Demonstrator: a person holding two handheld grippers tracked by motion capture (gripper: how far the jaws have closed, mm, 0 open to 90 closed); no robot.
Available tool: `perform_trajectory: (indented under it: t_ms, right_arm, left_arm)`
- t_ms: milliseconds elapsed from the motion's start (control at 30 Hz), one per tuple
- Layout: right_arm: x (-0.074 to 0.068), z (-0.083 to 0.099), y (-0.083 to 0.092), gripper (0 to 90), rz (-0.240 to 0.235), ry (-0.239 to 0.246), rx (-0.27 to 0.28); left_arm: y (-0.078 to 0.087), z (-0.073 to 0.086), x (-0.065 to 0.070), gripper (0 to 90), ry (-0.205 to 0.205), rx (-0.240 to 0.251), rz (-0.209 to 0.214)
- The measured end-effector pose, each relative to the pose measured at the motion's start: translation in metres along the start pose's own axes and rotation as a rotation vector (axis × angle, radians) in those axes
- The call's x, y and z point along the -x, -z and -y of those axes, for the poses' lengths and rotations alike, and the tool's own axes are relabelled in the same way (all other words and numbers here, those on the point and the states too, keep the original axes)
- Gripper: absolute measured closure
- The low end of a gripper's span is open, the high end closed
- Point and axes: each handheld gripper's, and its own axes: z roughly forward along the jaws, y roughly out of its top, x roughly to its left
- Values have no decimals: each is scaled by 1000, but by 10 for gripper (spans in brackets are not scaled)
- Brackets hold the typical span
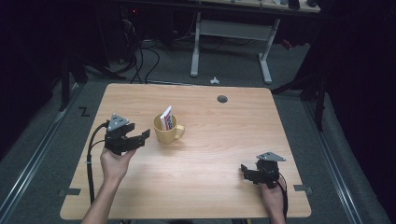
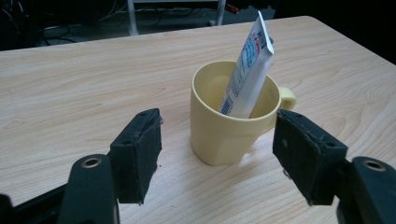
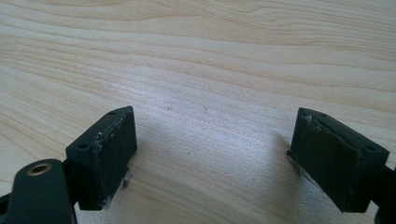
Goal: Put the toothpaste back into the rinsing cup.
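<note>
I hold my left tool (image 1: 141, 136) low over the pale wooden counter (image 1: 219, 140), its two black jaws spread wide apart with nothing between them. Just ahead of it stands a pale yellow ceramic mug (image 1: 166, 130), upright on the counter left of the middle, its handle turned toward the right in the high view. Along my left tool (image 2: 217, 144) I see that mug (image 2: 229, 126) a little beyond the jaw tips, in line with the gap between them but not touched by either. A white squeeze tube with blue and red print (image 2: 247, 70) stands in the mug, leaning against its rim toward the handle side, with its flat crimped end sticking up well above the rim. From above, the tube (image 1: 167, 119) shows as a slim white slab rising out of the cup.

My right tool (image 1: 244, 171) sits near the front right part of the counter, well apart from the mug. Its jaws are also spread wide and hold nothing. Looking along my right tool (image 3: 212, 154), I see bare wood grain (image 3: 210, 60) between and beyond the pads.

A small dark round hole (image 1: 222, 99) sits in the counter near its far edge.
</note>
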Motion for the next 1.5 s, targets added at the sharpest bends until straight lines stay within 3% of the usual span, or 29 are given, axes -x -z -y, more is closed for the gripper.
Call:
perform_trajectory:
  t_ms: [1500]
  right_arm:
    - [0, 0, 0, 144, 0, 0, 0]
  left_arm:
    - [12, 33, -7, 334, 59, 0, -12]
